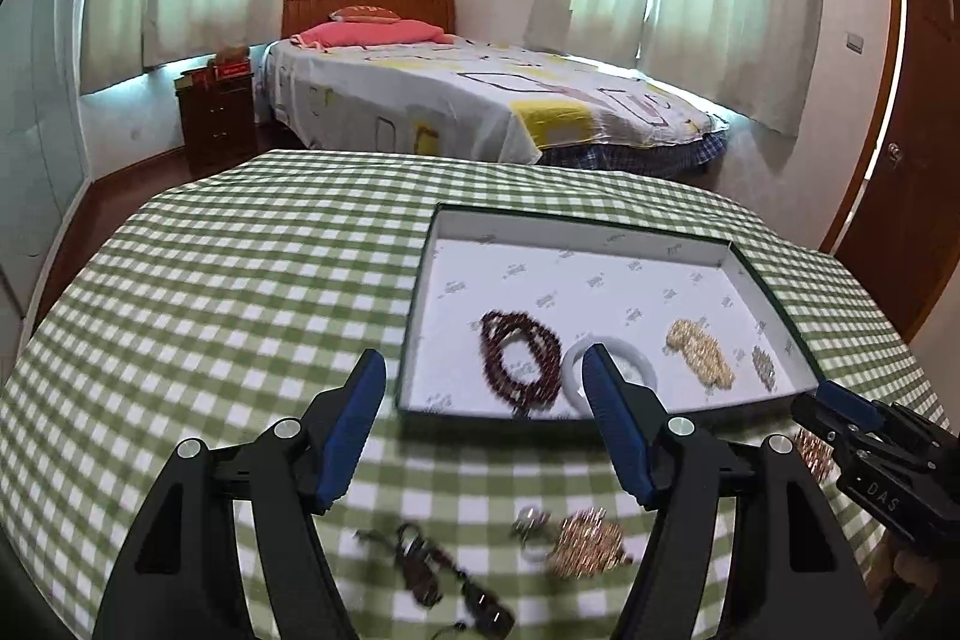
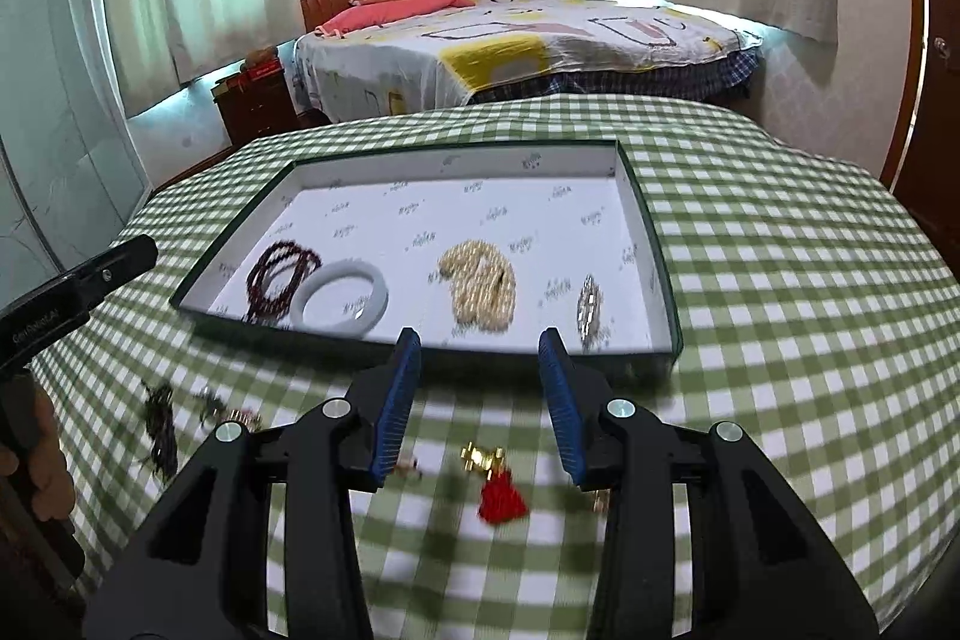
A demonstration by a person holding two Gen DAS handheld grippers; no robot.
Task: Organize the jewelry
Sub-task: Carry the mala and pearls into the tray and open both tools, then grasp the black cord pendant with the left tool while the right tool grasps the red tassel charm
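On a green-checked table [image 2: 750, 250], an open tray [image 2: 420, 151] holds, left to right, dark red beads [image 2: 279, 274], a white bangle [image 2: 343, 305], a pale bead strand [image 2: 480, 289] and a small silvery piece [image 2: 589, 311]. The left gripper [image 1: 483, 370] hangs spread and empty; the right gripper [image 2: 480, 346], part-open, grips nothing. Loose jewelry [image 1: 585, 547], including a red tassel [image 2: 501, 502], lies before the tray.

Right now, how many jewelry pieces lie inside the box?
4, in a row near the front wall: dark red beads, white bangle, cream beads, small silver piece.
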